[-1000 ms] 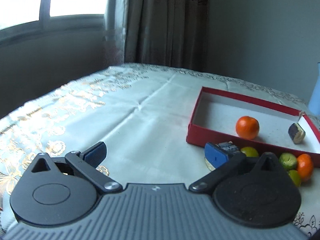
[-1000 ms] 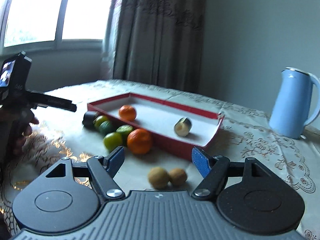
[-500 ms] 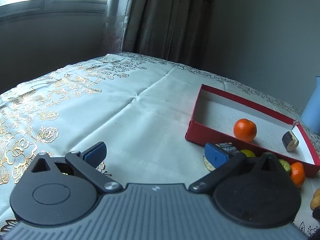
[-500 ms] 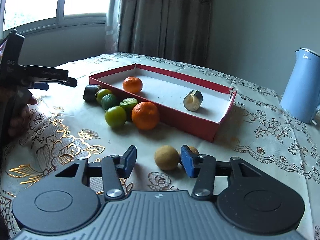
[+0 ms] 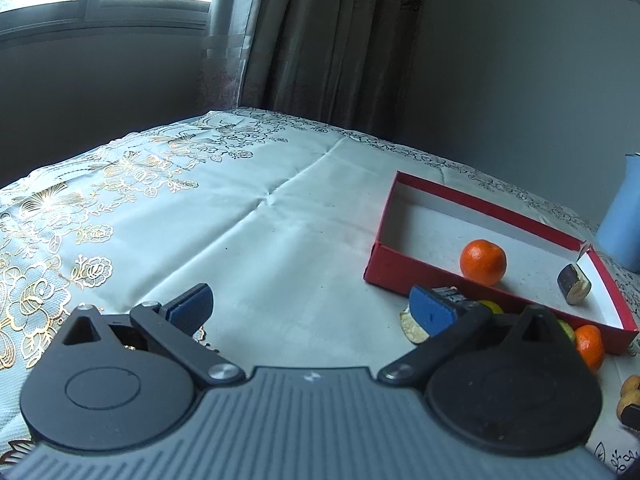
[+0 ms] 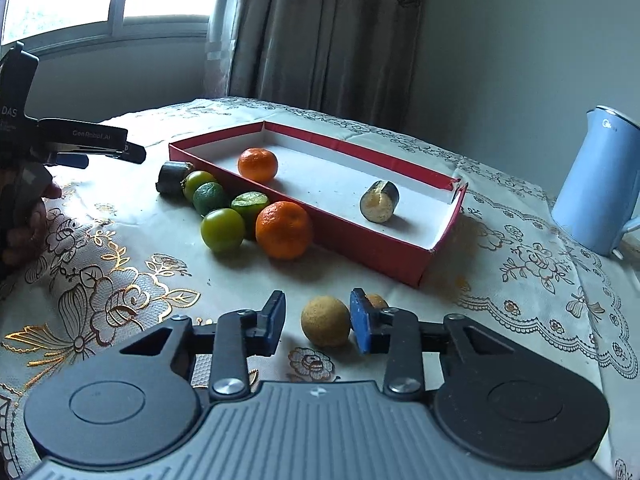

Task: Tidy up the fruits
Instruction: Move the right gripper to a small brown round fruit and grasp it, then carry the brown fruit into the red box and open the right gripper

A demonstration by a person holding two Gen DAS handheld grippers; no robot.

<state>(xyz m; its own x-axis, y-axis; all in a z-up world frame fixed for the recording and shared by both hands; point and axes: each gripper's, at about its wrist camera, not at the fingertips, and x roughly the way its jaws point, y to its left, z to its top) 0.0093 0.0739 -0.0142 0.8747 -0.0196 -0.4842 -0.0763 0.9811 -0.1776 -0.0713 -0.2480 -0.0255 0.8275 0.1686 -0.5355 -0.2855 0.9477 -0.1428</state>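
A tan round fruit (image 6: 325, 322) lies on the tablecloth between the pads of my right gripper (image 6: 318, 320). The jaws are closing; the right pad is at the fruit and a gap shows at the left pad. A second tan fruit (image 6: 376, 301) peeks out behind the right pad. The red box (image 6: 372, 244) holds an orange (image 6: 258, 164) and a dark cut piece (image 6: 380, 202). Outside its near wall lie another orange (image 6: 284, 230), green fruits (image 6: 222, 230) and a dark piece (image 6: 172, 176). My left gripper (image 5: 312, 308) hovers open over bare cloth, left of the box (image 5: 400, 276).
A light blue kettle (image 6: 596, 184) stands at the right, beyond the box. A hand (image 6: 24, 224) holds the left gripper at the left edge of the right wrist view. The floral tablecloth (image 5: 240, 240) stretches back to a curtain and window.
The right gripper's jaws have narrowed from wide to close around the tan fruit, and that view has tilted down toward the table. The left gripper stays open, its view tilted slightly.
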